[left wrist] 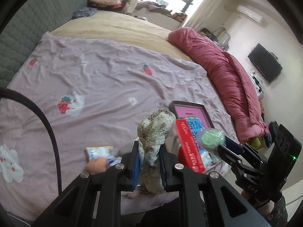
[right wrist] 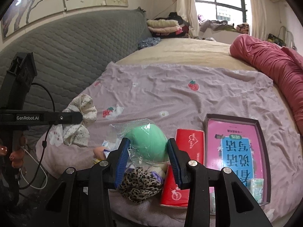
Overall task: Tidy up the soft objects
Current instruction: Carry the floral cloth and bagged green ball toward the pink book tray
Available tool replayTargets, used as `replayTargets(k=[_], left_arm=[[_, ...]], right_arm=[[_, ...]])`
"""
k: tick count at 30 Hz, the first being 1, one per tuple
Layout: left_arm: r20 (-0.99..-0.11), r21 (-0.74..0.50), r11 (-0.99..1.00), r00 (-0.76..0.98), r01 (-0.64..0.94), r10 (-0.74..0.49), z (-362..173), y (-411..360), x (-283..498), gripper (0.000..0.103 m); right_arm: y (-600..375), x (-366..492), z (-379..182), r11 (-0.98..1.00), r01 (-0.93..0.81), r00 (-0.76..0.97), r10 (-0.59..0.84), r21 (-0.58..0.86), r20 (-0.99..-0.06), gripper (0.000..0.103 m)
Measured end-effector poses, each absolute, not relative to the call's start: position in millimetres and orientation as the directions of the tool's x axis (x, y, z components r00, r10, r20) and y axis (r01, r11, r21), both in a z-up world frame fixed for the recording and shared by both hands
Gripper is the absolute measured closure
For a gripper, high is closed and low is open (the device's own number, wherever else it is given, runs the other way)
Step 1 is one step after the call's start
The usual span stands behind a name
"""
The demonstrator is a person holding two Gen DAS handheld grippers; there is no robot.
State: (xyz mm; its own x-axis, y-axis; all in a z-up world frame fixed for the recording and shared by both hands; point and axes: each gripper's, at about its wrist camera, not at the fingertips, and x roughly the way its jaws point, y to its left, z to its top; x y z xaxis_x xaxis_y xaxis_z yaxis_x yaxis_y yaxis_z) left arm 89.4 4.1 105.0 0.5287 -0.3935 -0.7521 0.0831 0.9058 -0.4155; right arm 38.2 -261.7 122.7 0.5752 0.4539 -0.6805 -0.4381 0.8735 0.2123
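Observation:
My left gripper (left wrist: 149, 162) is shut on a cream floral scrunchie (left wrist: 155, 130) and holds it above the pink blanket; it also shows in the right wrist view (right wrist: 81, 121). My right gripper (right wrist: 148, 157) is shut on a green sponge in a clear plastic bag (right wrist: 147, 143), lifted over the bed's near edge; the sponge also shows in the left wrist view (left wrist: 211, 139). A leopard-print scrunchie (right wrist: 140, 183) lies below the right gripper. A peach sponge (left wrist: 96, 165) and a small blue-white packet (left wrist: 100, 152) lie on the blanket.
A red tissue pack (right wrist: 189, 145) lies beside a dark box lid (right wrist: 262, 132) holding a pink and blue book (right wrist: 236, 147). A rolled red quilt (right wrist: 269, 60) lies at the right. A grey headboard (right wrist: 66, 53) stands on the left. Folded bedding (right wrist: 162, 26) is stacked far back.

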Motion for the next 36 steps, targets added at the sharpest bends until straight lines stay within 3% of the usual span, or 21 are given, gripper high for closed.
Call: replayTargets(k=[19,36], left_arm=[[-0.721,-0.375,0.874,0.495,0.309,-0.484,148.2,-119.5,107.6,0.084],[-0.758,-0.362,0.823,0.376,0.437,-0.533,116.9,-215.9,130.3,0.084]], right_arm=[[-368.2,28.4,171.6,0.945,-0.255,0.733,0.328,0.206,-0.596,0.061],[-440.9,22.1,163.4,0.968,-0.092,0.76,0.22,0.234,-0.611,0.061]])
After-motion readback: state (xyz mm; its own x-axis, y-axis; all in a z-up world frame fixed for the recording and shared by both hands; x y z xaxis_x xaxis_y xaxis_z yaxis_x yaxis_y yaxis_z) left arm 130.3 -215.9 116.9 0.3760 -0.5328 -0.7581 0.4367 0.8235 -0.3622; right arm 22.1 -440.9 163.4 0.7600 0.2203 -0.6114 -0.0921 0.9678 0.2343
